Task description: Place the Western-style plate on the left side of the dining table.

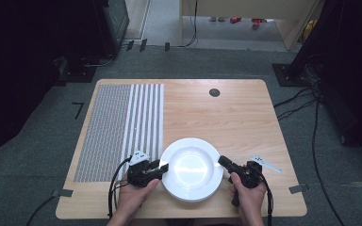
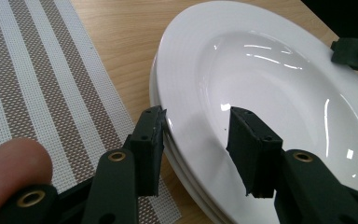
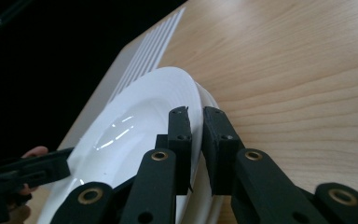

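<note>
Nearest to the high camera, two hands come in from the bottom edge, each one with a black two-jaw gripper, and between them a stack of white round ceramic plates with deep centres [image 1: 191,167] rests on the light wooden table [image 1: 226,113], close to its near edge. The left gripper [image 2: 196,135] has its jaws spread wide on both sides of the left rim of the stack; one jaw is outside, just beside the rim, and the other is over the white inner slope, so the rim lies between them. The right gripper [image 3: 196,126] has its jaws almost pressed together on the right rim of the top plate; it seems to pinch it. A brown and white striped woven placemat [image 1: 122,127] lies just beside the stack, on its left. I judge that the left jaws must first close on their rim before any lift with both hands.
</note>
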Demonstrator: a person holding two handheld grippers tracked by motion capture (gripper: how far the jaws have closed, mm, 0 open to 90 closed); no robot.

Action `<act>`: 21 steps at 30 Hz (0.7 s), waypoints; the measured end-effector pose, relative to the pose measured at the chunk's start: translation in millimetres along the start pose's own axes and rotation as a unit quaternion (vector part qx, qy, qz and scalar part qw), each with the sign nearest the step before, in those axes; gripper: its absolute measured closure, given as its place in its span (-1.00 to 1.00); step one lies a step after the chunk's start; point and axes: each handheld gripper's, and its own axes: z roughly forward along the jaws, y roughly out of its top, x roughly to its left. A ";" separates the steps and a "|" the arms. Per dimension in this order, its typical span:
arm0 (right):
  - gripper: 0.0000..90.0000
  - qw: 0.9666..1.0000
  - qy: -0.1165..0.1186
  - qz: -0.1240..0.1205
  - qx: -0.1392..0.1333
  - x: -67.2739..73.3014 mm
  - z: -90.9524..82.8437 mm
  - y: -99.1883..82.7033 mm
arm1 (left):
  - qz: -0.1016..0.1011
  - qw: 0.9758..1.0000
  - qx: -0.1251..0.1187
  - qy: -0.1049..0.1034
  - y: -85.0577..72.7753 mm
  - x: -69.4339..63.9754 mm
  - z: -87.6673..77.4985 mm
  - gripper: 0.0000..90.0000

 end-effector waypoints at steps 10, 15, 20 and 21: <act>0.78 1.000 0.025 0.015 -0.002 -0.8 4.8 -2.6 | 0.001 1.000 0.002 0.013 -2.7 -2.5 3.1 0.21; 0.76 0.999 0.035 0.011 -0.006 1.3 8.0 -5.1 | -0.001 1.000 -0.005 0.012 -2.3 -1.6 1.5 0.28; 0.76 0.999 0.049 -0.011 -0.016 2.6 8.1 -4.4 | -0.007 1.000 -0.010 0.006 -2.6 0.0 0.1 0.30; 0.75 0.998 0.053 -0.020 -0.020 3.8 8.2 -4.2 | -0.011 1.000 -0.011 0.004 -2.7 0.6 -0.1 0.31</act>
